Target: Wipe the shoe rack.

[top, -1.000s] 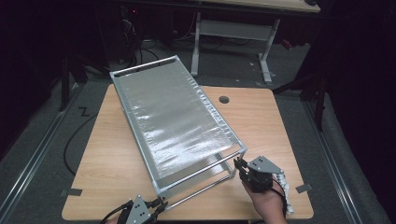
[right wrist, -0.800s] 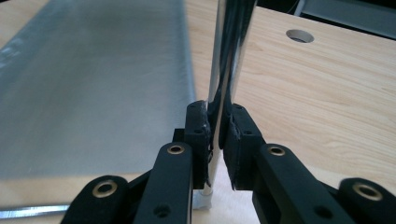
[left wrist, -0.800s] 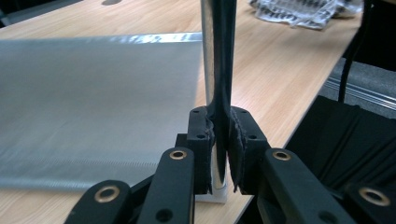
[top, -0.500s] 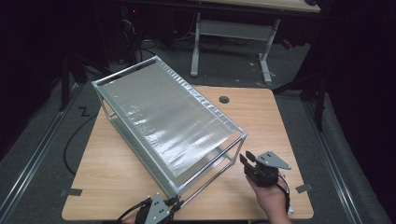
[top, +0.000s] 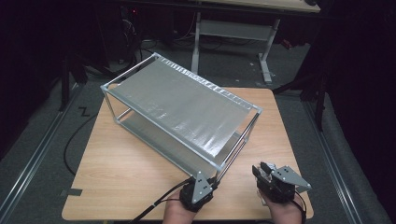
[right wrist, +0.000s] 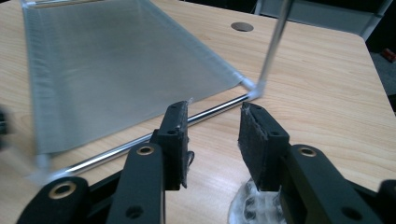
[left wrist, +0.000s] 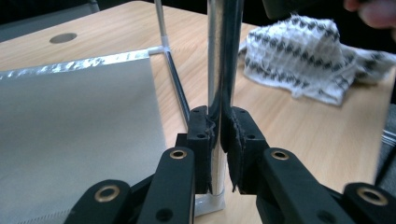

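A chrome rack (top: 182, 109) with two grey mesh shelves stands slantwise on the wooden table (top: 116, 182). My left gripper (top: 209, 180) is at its near corner, shut on the upright chrome post (left wrist: 224, 70), which its pads clamp just above the foot; the left gripper (left wrist: 220, 135) shows the lower shelf (left wrist: 70, 130) to the left of the post. My right gripper (top: 262, 171) stays to the right of the rack, apart from it. The right gripper (right wrist: 212, 126) has just been opening its jaws and has nothing between them; a low chrome bar (right wrist: 140, 140) lies beyond its tips.
A black-and-white patterned cloth (left wrist: 308, 56) lies crumpled on the table right of the post. A round cable hole (right wrist: 242, 26) sits near the far table edge. Bare wood lies left of the rack (top: 107, 154). Another desk frame (top: 233, 32) stands behind on the dark floor.
The rack's near end has swung to the right, and my left gripper went with it, still on the post. My right gripper let go of the rack, opened and drew off to the right.
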`<state>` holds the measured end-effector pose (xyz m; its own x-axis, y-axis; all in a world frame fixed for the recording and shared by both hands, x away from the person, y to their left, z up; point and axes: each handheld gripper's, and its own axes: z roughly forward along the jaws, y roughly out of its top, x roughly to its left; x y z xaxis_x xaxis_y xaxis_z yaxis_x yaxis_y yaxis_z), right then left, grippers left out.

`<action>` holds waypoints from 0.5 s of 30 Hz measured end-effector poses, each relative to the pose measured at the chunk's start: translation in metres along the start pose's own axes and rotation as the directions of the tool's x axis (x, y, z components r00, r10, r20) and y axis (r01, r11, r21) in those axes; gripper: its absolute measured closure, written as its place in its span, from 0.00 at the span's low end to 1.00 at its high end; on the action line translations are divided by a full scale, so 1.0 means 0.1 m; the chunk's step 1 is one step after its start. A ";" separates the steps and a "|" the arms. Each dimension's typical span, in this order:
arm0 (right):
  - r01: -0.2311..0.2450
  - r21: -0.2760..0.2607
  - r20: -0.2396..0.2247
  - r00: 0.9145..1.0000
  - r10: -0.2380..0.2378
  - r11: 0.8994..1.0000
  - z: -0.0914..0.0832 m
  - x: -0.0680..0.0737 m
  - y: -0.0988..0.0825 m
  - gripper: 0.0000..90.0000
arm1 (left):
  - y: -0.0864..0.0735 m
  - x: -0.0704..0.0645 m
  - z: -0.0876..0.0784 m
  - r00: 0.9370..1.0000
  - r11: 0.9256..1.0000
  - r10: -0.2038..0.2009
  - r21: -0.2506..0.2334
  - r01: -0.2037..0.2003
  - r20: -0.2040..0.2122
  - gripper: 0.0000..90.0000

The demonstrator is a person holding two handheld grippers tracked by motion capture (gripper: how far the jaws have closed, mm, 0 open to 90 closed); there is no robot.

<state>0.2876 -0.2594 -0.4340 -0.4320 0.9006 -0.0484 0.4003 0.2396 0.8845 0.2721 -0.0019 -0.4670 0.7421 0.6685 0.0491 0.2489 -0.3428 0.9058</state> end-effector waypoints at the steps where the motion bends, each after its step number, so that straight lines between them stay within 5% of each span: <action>1: 0.001 0.003 -0.004 1.000 -0.001 1.000 -0.02 0.02 0.00 0.68 | 0.02 -0.01 0.03 1.000 1.000 -0.005 -0.002 0.005 0.001 0.89; 8: 0.018 -0.013 -0.033 0.999 -0.018 1.000 -0.09 0.16 0.01 0.59 | -0.04 -0.02 -0.06 0.999 1.000 0.016 0.006 -0.016 0.037 0.64; 11: 0.016 -0.020 -0.036 0.999 -0.017 1.000 -0.11 0.21 0.01 0.54 | -0.15 0.10 -0.37 0.997 0.998 0.065 0.015 -0.066 0.044 0.57; 15: 0.024 -0.018 -0.048 0.999 -0.025 1.000 -0.13 0.29 0.00 0.50 | -0.24 0.30 -0.66 0.997 0.997 0.070 0.037 -0.072 0.036 0.50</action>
<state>0.2645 -0.2385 -0.4292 -0.4803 0.8758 -0.0476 0.3750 0.2541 0.8915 0.2468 0.0702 -0.4595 0.7797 0.6186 0.0974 0.2177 -0.4137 0.8840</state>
